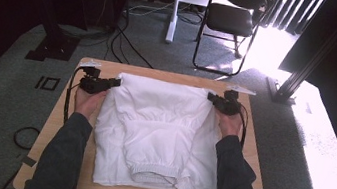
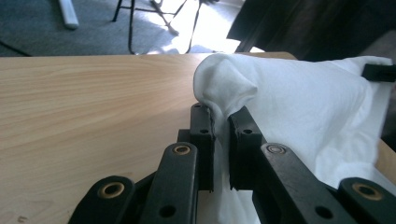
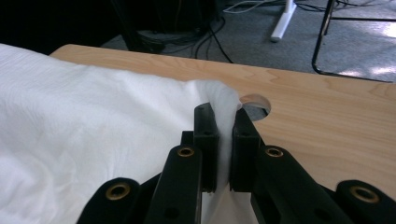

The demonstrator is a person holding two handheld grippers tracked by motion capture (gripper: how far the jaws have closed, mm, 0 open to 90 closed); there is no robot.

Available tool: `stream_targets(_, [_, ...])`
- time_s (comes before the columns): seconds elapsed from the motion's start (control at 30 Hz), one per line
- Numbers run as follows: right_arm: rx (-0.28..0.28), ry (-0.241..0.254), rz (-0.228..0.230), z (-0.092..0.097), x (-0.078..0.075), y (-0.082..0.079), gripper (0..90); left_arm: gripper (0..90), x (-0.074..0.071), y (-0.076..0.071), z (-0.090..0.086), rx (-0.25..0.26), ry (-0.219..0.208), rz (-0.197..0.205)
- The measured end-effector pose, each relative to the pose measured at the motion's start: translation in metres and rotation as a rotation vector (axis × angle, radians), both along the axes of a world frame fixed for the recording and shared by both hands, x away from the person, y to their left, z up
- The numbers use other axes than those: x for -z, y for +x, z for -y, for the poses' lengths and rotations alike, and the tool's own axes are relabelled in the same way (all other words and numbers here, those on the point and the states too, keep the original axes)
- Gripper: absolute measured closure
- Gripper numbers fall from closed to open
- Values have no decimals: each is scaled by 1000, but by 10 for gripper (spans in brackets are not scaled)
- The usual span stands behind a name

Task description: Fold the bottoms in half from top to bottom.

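Now your left gripper (image 1: 116, 82) and right gripper (image 1: 210, 97) each pinch a far corner of the white garment (image 1: 160, 134); its length runs toward you along the worktop (image 1: 249, 152), elastic waistband nearest.

i see the garment (image 1: 158, 133) spread across the middle of the counter (image 1: 85, 64), my left gripper (image 1: 116, 82) at its far left corner, my right gripper (image 1: 210, 97) at its far right; a chair (image 1: 233, 21) stands beyond.

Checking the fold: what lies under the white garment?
The wooden table shows around the white garment. Both tongs, left and right, pinch its far corners; what lies beneath is hidden.
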State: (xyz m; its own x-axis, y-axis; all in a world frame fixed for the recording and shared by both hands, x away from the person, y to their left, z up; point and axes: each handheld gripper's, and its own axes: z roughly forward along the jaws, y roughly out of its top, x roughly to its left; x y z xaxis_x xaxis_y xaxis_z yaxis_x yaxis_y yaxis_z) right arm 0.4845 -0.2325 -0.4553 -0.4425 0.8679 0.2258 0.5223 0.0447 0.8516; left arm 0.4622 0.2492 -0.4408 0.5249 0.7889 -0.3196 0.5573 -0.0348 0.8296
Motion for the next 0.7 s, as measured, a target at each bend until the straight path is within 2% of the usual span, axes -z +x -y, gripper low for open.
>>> stream_targets(0.03, [-37, 9, 13, 5, 2, -16, 845, 836, 0, -12, -1, 16, 7, 14])
stream_targets(0.07, [-37, 9, 13, 5, 2, -16, 845, 836, 0, -12, -1, 16, 7, 14])
stream_targets(0.1, [-67, -1, 29, 8, 3, -32, 844, 836, 2, -22, -1, 32, 20, 19])
stream_targets(0.13, [-67, -1, 29, 8, 3, -32, 844, 836, 3, -28, -2, 38, 28, 21])
stream_targets(0.17, [-98, 5, 36, 11, 5, -50, 844, 836, 9, -46, -4, 54, 25, 21])
stream_targets(0.2, [-98, 5, 36, 11, 5, -50, 844, 835, 9, -46, -4, 54, 25, 21])
stream_targets(0.23, [-123, -24, 42, 12, 10, -68, 844, 835, 16, -64, -6, 73, 43, 15])
stream_targets(0.27, [-123, -24, 42, 12, 10, -68, 844, 835, 16, -64, -6, 73, 43, 15])
stream_targets(0.3, [-144, -31, 36, 13, 16, -86, 844, 834, 26, -81, -5, 91, 52, -9])
stream_targets(0.33, [-144, -31, 36, 13, 16, -86, 844, 832, 26, -81, -5, 91, 52, -9])
stream_targets(0.37, [-158, -46, 14, 14, 26, -101, 844, 832, 39, -98, -3, 99, 102, -34])
stream_targets(0.4, [-158, -46, 14, 14, 26, -101, 844, 832, 39, -98, -3, 99, 102, -34])
stream_targets(0.43, [-167, -71, -26, 13, 40, -113, 844, 832, 57, -109, 1, 125, 156, -90])
stream_targets(0.47, [-167, -71, -26, 13, 40, -113, 844, 832, 57, -109, 1, 125, 156, -90])
stream_targets(0.5, [-173, -94, -44, 12, 46, -117, 844, 832, 68, -114, 6, 135, 207, -118])
stream_targets(0.57, [-185, -116, -108, 9, 64, -125, 844, 832, 84, -117, 12, 151, 264, -167])
stream_targets(0.6, [-189, -131, -131, 7, 72, -127, 844, 831, 89, -117, 15, 158, 301, -169])
stream_targets(0.63, [-194, -151, -174, 2, 84, -129, 845, 831, 93, -114, 17, 149, 319, -163])
stream_targets(0.7, [-192, -160, -182, 1, 87, -128, 844, 831, 94, -111, 19, 139, 329, -160])
